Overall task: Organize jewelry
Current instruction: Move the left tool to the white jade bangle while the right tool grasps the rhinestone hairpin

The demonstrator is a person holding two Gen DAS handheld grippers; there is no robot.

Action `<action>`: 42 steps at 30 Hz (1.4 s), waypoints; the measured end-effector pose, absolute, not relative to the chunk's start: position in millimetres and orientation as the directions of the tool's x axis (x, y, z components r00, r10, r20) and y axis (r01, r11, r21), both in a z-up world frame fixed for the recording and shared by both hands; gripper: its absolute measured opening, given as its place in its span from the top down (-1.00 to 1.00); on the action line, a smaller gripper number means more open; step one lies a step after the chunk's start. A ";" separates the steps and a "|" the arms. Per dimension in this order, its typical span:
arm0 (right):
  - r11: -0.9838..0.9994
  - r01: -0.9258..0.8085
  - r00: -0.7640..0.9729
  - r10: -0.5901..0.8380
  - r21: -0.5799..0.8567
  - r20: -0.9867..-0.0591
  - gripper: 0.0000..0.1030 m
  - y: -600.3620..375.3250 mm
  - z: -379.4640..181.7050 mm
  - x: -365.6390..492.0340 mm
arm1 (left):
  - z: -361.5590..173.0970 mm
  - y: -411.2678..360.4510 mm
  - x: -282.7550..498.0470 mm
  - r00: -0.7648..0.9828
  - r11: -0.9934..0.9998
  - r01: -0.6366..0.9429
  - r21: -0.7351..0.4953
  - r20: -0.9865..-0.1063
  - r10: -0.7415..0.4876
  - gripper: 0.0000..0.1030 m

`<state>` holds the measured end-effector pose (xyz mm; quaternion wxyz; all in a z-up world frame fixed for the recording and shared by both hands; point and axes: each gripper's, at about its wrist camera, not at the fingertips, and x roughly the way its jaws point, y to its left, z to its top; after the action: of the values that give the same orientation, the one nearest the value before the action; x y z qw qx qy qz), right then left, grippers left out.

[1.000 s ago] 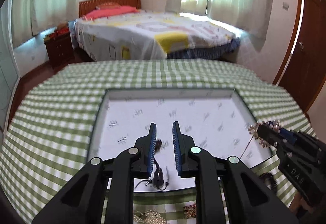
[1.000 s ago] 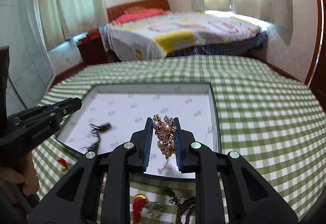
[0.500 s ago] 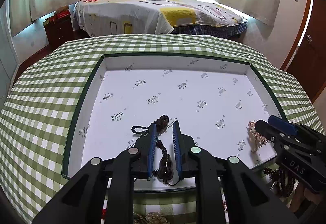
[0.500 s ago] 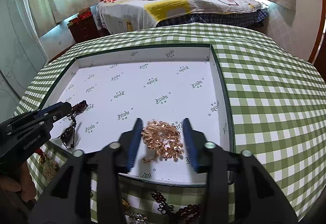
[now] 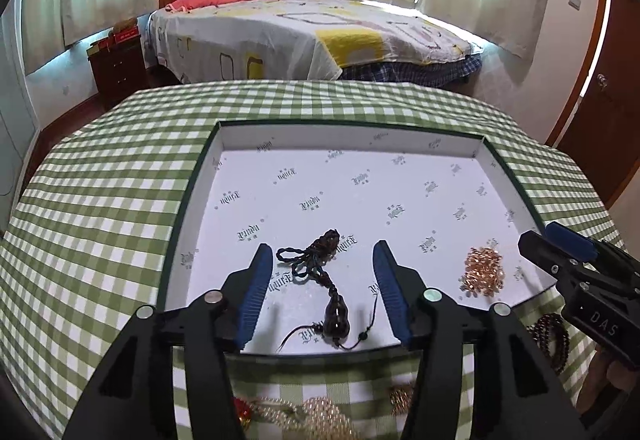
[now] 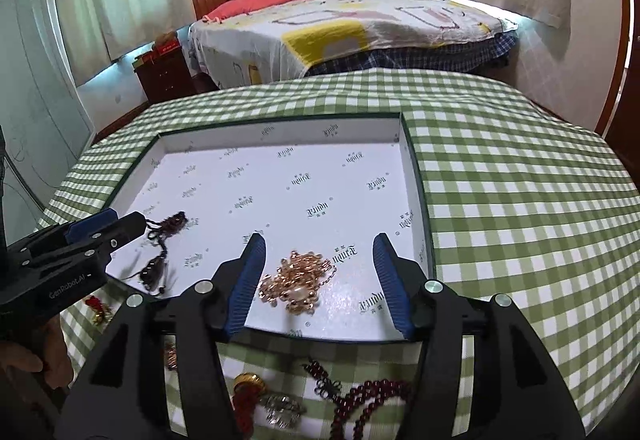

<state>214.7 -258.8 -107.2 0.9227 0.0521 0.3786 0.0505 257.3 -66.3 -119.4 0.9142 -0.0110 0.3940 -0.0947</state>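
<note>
Near edge of bench (image 6: 520,199): loose beads (image 6: 372,404), not yet sorted. Just beyond, inside near edge of tray (image 5: 188,199): left gripper (image 5: 324,292) fingers opening, dark cord pendant (image 5: 336,316) lying free between; right gripper (image 6: 318,284) fingers opening over released gold necklace (image 6: 298,284). Risk: cord may snag a finger on withdrawal. Pearl strand (image 5: 320,414) seen only in left view.
</note>
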 end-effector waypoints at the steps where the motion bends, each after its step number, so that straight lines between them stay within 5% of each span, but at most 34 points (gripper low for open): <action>1: 0.989 -0.055 0.713 0.133 0.135 -0.688 -0.06 -258.0 -104.1 210.8 | -116.4 -65.3 254.6 0.675 0.981 0.165 -0.097 -0.715 -0.184 -0.04; 14: 0.989 -0.091 0.744 0.145 0.116 -0.652 -0.06 -245.2 -86.9 131.0 | -91.6 -43.3 184.3 0.711 0.982 0.157 -0.102 -0.679 -0.184 -0.07; 42: 0.972 -0.215 0.677 0.215 0.090 -0.704 -0.04 -188.5 -137.5 36.3 | -130.5 2.9 77.5 0.693 0.996 0.027 -0.091 -0.716 -0.084 -0.07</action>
<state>36.3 -188.5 -137.5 0.9157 0.0000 0.3844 0.1176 77.5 2.9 -130.5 0.9193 -0.0365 0.3907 -0.0300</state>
